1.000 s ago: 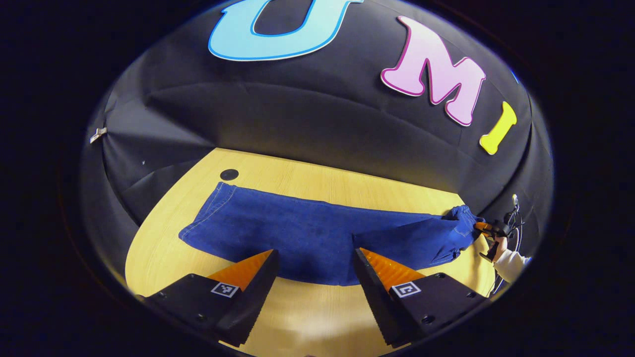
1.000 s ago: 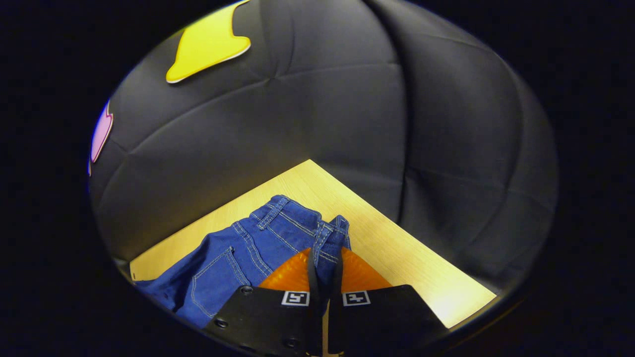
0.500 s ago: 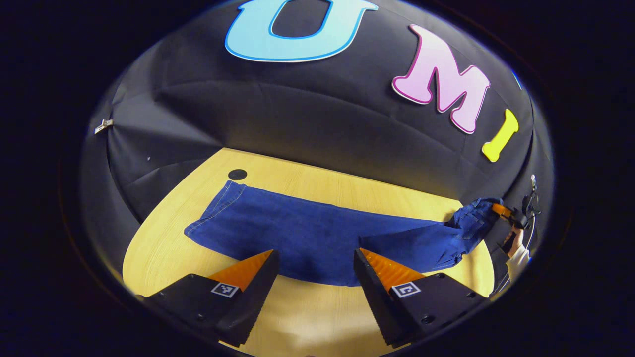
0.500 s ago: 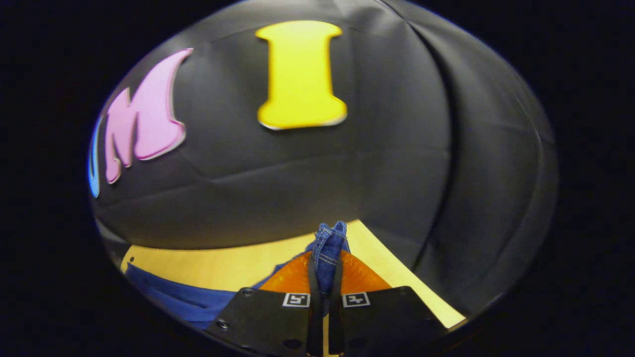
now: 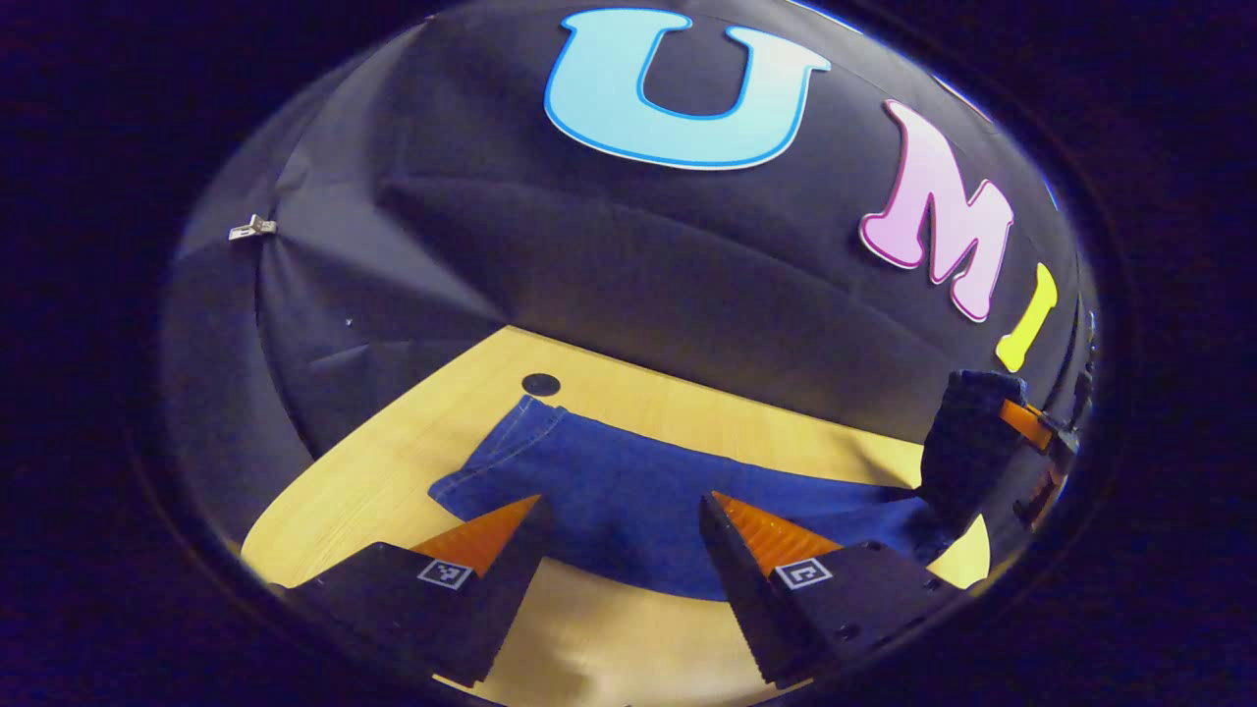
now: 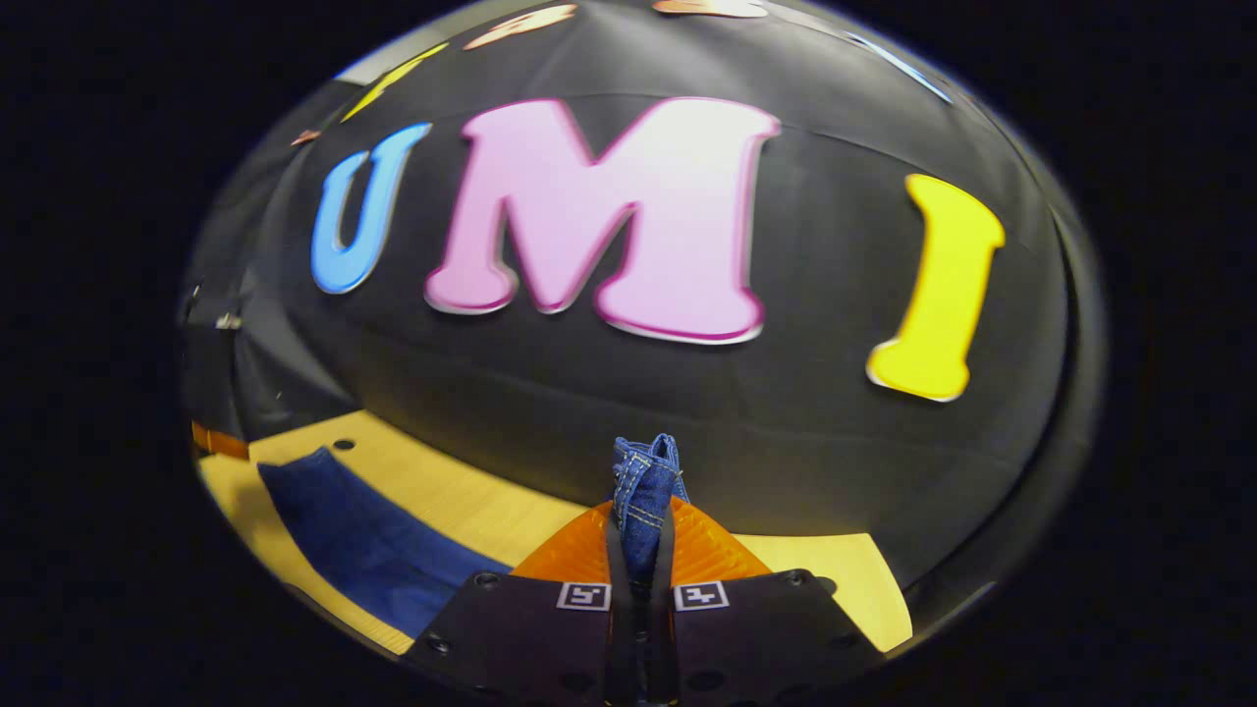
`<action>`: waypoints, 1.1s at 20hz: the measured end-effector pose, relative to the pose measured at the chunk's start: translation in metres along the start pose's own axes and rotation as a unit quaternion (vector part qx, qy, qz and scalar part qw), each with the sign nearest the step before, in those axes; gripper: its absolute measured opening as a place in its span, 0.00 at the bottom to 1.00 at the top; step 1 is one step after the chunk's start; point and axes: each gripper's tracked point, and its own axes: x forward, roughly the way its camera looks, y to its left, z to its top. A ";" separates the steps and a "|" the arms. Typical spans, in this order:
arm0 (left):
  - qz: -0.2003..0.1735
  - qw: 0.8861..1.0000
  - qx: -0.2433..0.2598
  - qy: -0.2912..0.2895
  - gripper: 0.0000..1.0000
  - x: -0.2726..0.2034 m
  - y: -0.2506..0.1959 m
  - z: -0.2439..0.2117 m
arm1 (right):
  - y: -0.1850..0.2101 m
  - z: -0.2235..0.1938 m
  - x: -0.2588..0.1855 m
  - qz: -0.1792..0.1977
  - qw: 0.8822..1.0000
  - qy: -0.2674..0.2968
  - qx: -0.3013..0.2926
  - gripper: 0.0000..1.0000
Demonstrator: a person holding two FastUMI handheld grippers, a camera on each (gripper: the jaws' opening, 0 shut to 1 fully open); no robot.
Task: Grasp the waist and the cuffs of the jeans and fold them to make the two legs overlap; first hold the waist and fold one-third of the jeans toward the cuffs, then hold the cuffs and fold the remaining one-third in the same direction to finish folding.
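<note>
Blue jeans (image 5: 628,481) lie lengthwise on the wooden table (image 5: 393,471), legs overlapped, cuffs (image 5: 491,462) at the left. My left gripper (image 5: 619,516) is open just above the near edge of the legs, with nothing between its fingers. At the far right the waist (image 5: 967,432) is lifted off the table, hanging from my right gripper (image 5: 1026,422). In the right gripper view my right gripper (image 6: 643,535) is shut on the bunched waistband (image 6: 643,471), which sticks up between the fingers. The legs (image 6: 354,535) trail down to the left on the table (image 6: 462,501).
A small round black hole (image 5: 540,384) sits in the table just beyond the cuffs. The black cloth wall (image 5: 638,285) closes off the table's far side and corners. Bare wood (image 5: 609,648) lies between my left gripper and the table's near edge.
My right gripper has lifted the waist off the table and swung round to the left, towards the cuffs. My left gripper has stayed open and shifted towards the cuff end.
</note>
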 end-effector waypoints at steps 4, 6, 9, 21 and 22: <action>0.031 0.999 0.010 -0.034 0.96 0.024 0.053 0.017 | 0.029 -0.085 -0.009 0.068 0.994 0.061 -0.053 0.09; 0.052 0.998 0.021 -0.033 0.96 0.041 0.082 0.016 | 0.027 -0.125 -0.011 0.081 0.989 0.096 -0.073 0.09; 0.058 0.997 0.044 -0.001 0.96 0.065 0.108 0.002 | 0.045 -0.154 -0.028 0.098 0.986 0.116 -0.064 0.19; 0.071 0.991 0.065 0.097 0.96 0.109 0.122 -0.059 | 0.069 -0.135 -0.075 0.120 0.985 0.113 0.048 0.98; 0.070 0.991 0.069 0.090 0.98 0.112 0.121 -0.057 | 0.062 -0.137 -0.079 0.114 0.985 0.116 0.054 0.93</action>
